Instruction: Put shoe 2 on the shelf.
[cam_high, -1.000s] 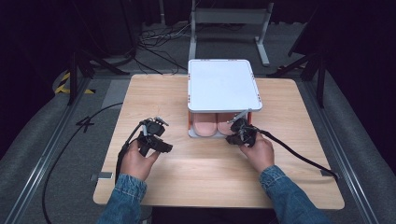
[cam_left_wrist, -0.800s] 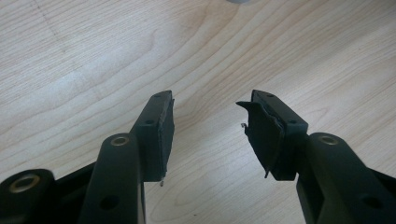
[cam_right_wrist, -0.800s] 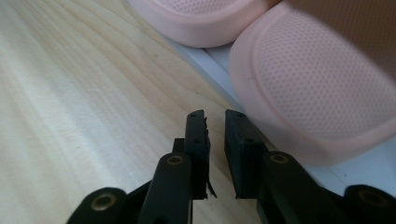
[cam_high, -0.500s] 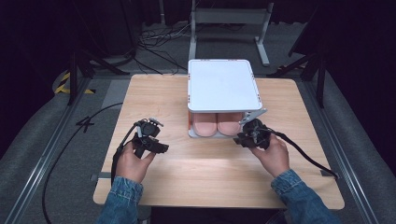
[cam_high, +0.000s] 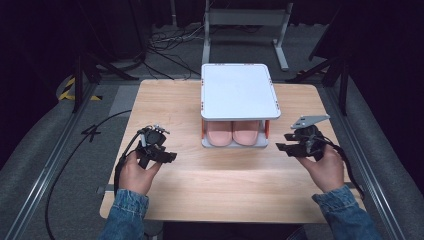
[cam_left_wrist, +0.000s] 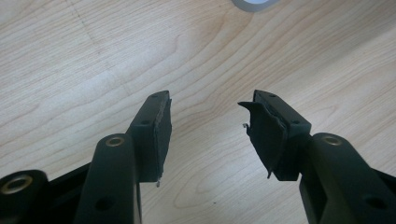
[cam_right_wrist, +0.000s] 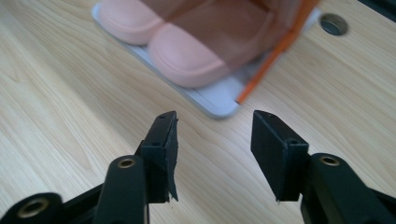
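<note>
A white shoe box (cam_high: 239, 90) with a flat lid and orange corner posts stands at the table's middle back. A pair of pink shoes (cam_high: 233, 132) lies inside it, toes toward the front. My right gripper (cam_high: 281, 148) is held open to the right of the box front, apart from it. In the right gripper view the right gripper (cam_right_wrist: 215, 116) points at the pink shoes (cam_right_wrist: 201, 51) and the white base (cam_right_wrist: 219, 105). My left gripper (cam_high: 169, 156) is open to the left of the box, and in the left gripper view the left gripper (cam_left_wrist: 208, 100) hangs over bare wood.
The wooden table (cam_high: 220, 185) has bare room in front of the box and at both sides. A grey round grommet (cam_right_wrist: 334, 23) sits in the tabletop past the box's orange post (cam_right_wrist: 275, 56). Cables trail from both grippers off the table edges.
My right gripper has drawn back from the box front and moved to the right. The left gripper has barely shifted. Both stay open.
</note>
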